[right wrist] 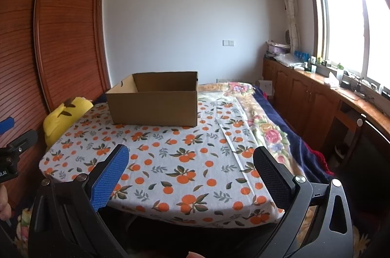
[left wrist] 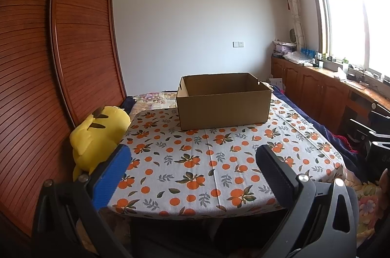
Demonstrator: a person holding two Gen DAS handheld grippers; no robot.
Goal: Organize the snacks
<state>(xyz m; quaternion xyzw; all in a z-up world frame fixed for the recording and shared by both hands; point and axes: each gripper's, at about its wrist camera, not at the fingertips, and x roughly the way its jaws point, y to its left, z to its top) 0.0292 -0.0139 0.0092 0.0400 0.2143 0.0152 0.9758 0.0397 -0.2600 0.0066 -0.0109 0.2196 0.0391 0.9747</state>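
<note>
An open brown cardboard box (left wrist: 223,102) stands at the far side of a table covered with an orange-fruit cloth (left wrist: 195,160); what I see of its inside is bare. It also shows in the right wrist view (right wrist: 153,102) on the same cloth (right wrist: 185,160). No snacks are in view. My left gripper (left wrist: 192,167) is open and empty, held above the table's near edge. My right gripper (right wrist: 190,167) is open and empty, also above the near edge. The left gripper's blue tip (right wrist: 6,125) shows at the far left of the right wrist view.
A yellow plush toy (left wrist: 97,136) lies left of the table against a wooden slatted wardrobe (left wrist: 48,63). A bed with floral and navy blankets (right wrist: 273,131) lies to the right. Wooden cabinets (right wrist: 304,97) with clutter run under the window.
</note>
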